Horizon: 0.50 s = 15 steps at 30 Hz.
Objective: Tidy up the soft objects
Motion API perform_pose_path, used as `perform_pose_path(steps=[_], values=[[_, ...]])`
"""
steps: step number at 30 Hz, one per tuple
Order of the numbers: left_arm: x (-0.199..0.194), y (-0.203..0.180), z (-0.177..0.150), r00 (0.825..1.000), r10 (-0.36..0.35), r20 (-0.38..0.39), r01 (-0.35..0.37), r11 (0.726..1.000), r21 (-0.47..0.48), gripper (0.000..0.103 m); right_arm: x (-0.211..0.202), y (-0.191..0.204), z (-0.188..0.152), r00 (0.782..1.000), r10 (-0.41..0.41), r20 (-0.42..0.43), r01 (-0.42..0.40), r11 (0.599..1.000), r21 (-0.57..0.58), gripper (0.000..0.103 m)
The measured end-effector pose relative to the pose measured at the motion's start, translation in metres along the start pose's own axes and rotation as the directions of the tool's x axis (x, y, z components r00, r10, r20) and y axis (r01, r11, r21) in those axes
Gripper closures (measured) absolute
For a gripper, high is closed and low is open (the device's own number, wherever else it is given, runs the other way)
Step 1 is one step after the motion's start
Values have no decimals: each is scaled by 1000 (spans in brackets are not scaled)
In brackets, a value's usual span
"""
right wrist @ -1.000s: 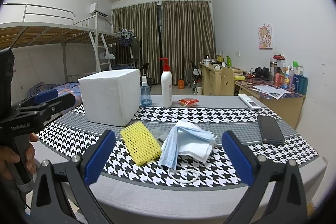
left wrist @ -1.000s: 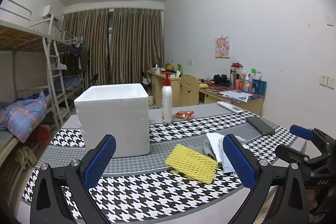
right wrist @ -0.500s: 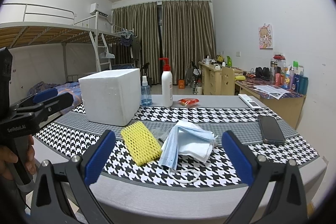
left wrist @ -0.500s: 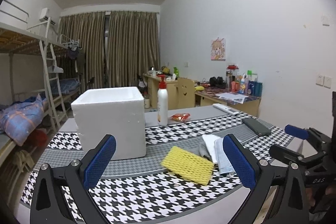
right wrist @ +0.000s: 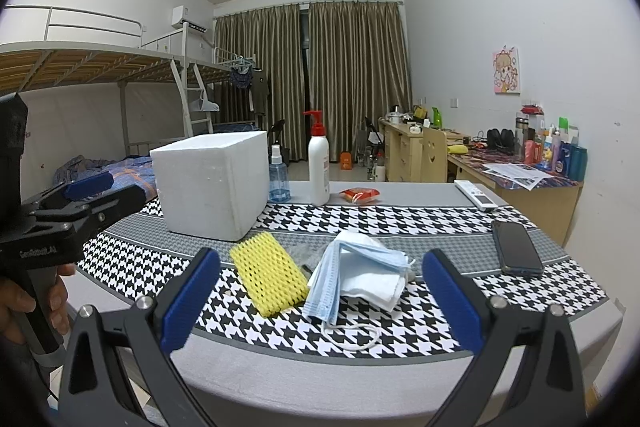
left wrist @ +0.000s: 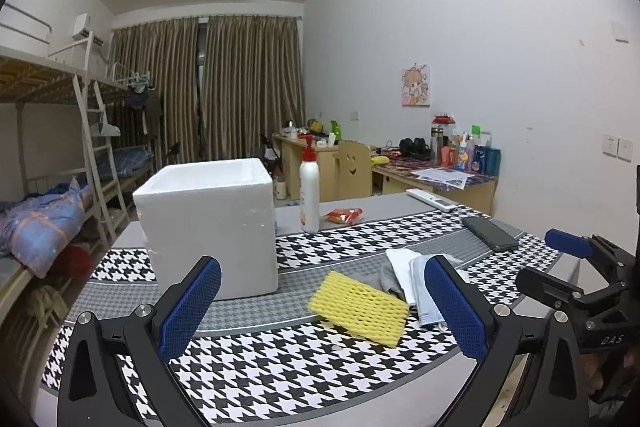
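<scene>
A yellow foam net sleeve (left wrist: 359, 310) (right wrist: 270, 278) lies on the houndstooth table. Beside it lies a blue face mask with white cloth (right wrist: 360, 271) (left wrist: 418, 283), over a grey cloth (left wrist: 390, 281). A white foam box (left wrist: 210, 227) (right wrist: 210, 183) stands open-topped behind them. My left gripper (left wrist: 320, 311) is open and empty, hovering near the table's front, in front of the sleeve. My right gripper (right wrist: 320, 301) is open and empty, in front of the mask. Each gripper shows in the other's view, the right (left wrist: 576, 283) and the left (right wrist: 80, 203).
A pump bottle (right wrist: 319, 163), a small spray bottle (right wrist: 278, 179), a red packet (right wrist: 360, 195), a remote (right wrist: 478, 195) and a phone (right wrist: 516, 247) lie on the table. A desk with clutter (right wrist: 532, 171) stands right; a bunk bed (left wrist: 48, 163) left.
The left gripper's view has shifted slightly, with the box and sleeve a bit further left and lower in frame. The right gripper has hardly moved. Nothing was grasped.
</scene>
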<state>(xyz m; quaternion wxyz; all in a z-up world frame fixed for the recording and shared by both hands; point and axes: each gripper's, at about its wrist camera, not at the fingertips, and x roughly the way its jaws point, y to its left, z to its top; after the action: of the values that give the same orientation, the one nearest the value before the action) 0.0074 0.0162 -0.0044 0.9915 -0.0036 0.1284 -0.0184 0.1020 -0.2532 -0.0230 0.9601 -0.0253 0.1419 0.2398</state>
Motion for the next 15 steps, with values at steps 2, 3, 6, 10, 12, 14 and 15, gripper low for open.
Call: perform_pose_path(steps=[2, 3, 6, 10, 12, 14, 15], values=[[2, 1, 0, 1000, 12, -7, -12, 1000, -3, 1, 0, 0, 0, 1000, -1, -1, 1, 1000, -1, 1], [4, 2, 0, 1000, 14, -13, -14, 1000, -4, 1, 1, 0, 0, 1000, -1, -2, 1, 1000, 1, 1], [9, 4, 0, 1000, 11, -25, -11, 1000, -4, 1, 5, -1, 1, 1000, -1, -10, 1, 1000, 2, 1], [16, 6, 0, 1000, 9, -29, -9, 1000, 8, 1, 15, -2, 4, 1000, -5, -28, 5, 1000, 1, 1], [18, 9, 0, 999, -7, -31, 7, 1000, -9, 1, 20, -4, 5, 999, -7, -36, 7, 1000, 4, 1], [23, 11, 1, 999, -7, -41, 6, 1000, -14, 1, 26, -6, 7, 999, -10, -49, 10, 1000, 4, 1], [26, 11, 1, 999, -9, -50, 9, 1000, -12, 1, 27, -6, 6, 999, -12, -52, 12, 1000, 3, 1]])
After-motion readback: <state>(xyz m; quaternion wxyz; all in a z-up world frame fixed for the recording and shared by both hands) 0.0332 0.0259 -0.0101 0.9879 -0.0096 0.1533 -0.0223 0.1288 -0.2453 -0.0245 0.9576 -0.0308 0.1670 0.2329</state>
